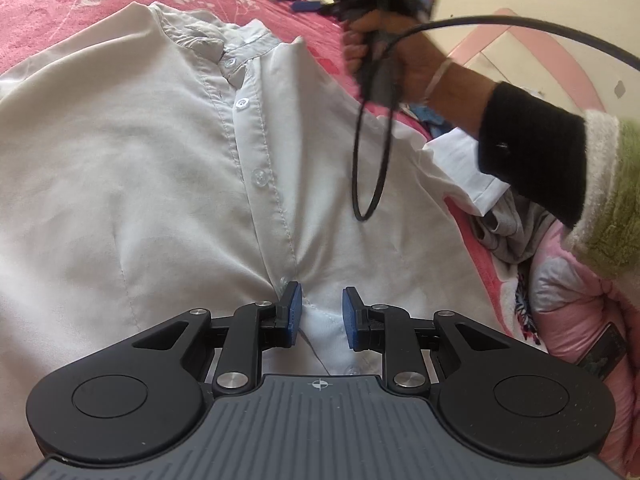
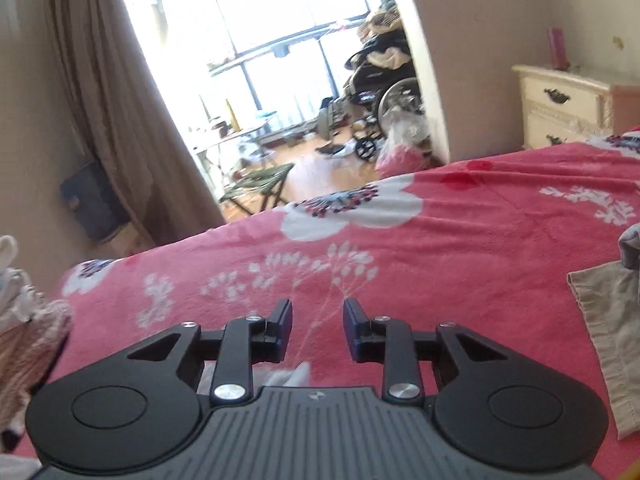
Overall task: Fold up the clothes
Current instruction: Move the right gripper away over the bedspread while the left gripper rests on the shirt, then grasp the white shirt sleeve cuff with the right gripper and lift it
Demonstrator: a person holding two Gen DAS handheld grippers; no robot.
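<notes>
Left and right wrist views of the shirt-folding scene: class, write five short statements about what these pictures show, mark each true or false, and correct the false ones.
1. The white shirt lies front up on the pink blanket, its buttons showing. True.
2. The left gripper is clamped on the shirt. False: its fingers are apart, with shirt fabric in view between them.
3. The right gripper is open and holds nothing. True.
4. The shirt's collar is at the bottom of the left wrist view, beside the gripper. False: the collar is at the far end, near the top.
5. A wheelchair stands in the room beyond the bed. True.
</notes>
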